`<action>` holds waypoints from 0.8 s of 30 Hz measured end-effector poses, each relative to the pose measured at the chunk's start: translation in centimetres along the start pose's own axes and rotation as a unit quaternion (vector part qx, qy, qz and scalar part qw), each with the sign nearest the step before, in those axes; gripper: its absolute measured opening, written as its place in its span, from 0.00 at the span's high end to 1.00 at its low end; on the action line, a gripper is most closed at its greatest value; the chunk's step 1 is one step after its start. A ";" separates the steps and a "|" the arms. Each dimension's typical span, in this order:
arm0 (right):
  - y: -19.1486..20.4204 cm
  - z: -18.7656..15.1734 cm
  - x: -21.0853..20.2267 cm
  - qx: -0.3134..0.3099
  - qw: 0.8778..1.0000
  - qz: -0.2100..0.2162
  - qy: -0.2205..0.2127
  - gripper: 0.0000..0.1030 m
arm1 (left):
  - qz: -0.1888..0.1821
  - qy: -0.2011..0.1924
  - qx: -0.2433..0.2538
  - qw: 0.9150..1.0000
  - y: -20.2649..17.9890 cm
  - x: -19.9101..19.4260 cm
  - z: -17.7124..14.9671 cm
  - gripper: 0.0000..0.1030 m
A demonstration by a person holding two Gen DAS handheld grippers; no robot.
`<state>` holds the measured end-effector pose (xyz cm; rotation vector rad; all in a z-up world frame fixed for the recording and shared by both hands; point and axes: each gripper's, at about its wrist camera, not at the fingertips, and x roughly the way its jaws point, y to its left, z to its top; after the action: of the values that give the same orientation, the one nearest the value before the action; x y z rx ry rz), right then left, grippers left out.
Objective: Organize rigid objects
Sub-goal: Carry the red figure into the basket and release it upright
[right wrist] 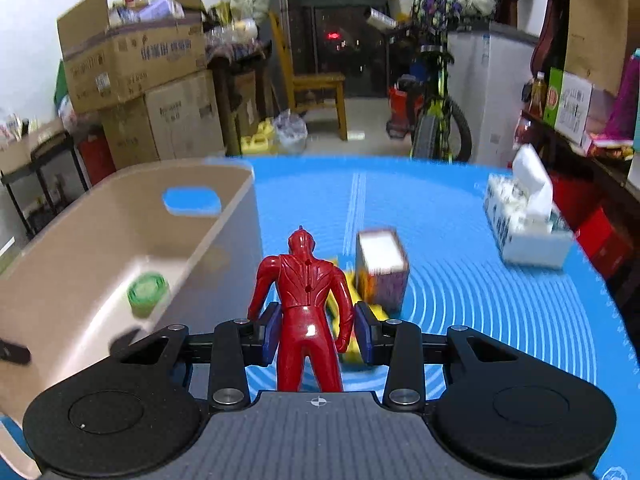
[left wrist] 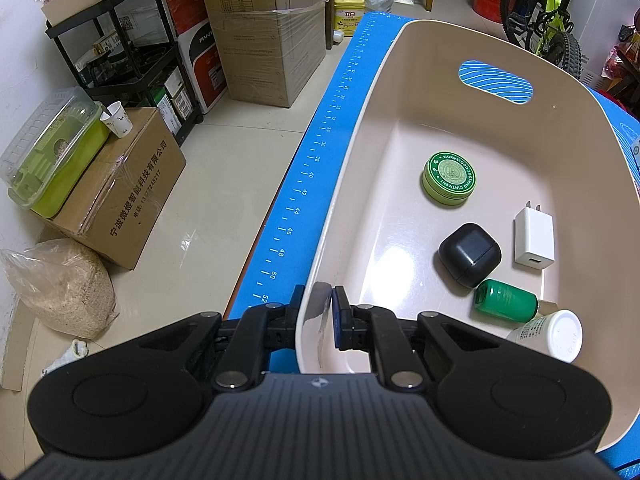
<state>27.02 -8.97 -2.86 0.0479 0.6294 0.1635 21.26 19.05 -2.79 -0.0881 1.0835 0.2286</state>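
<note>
My left gripper (left wrist: 319, 298) is shut on the near rim of the beige bin (left wrist: 384, 68), one finger outside the wall and one inside. Inside the bin lie a green ointment tin (left wrist: 449, 178), a black case (left wrist: 470, 254), a white charger (left wrist: 534, 240), a green bottle (left wrist: 506, 300) and a white bottle (left wrist: 552, 334). In the right wrist view my right gripper (right wrist: 316, 328) is shut on a red toy figure (right wrist: 306, 284), held upright above the blue mat (right wrist: 480, 300). The bin (right wrist: 120, 216) stands to its left, with the tin (right wrist: 146, 292) visible inside.
Beyond the figure on the mat lie a yellow toy (right wrist: 360, 308) and a small purple-and-white box (right wrist: 382, 270). A tissue pack (right wrist: 524, 216) sits at the far right. Cardboard boxes (left wrist: 120, 200), a black cart (left wrist: 120, 40) and a bicycle (right wrist: 438, 120) surround the table.
</note>
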 end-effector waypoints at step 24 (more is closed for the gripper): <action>13.2 4.2 1.2 -0.142 0.983 0.117 0.001 0.56 | 0.001 0.000 0.002 1.000 -0.1 0.0 -0.1 0.85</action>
<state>28.67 4.31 1.07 -0.1537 0.5962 0.4788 21.23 18.98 -2.82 -0.0839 1.0831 0.2290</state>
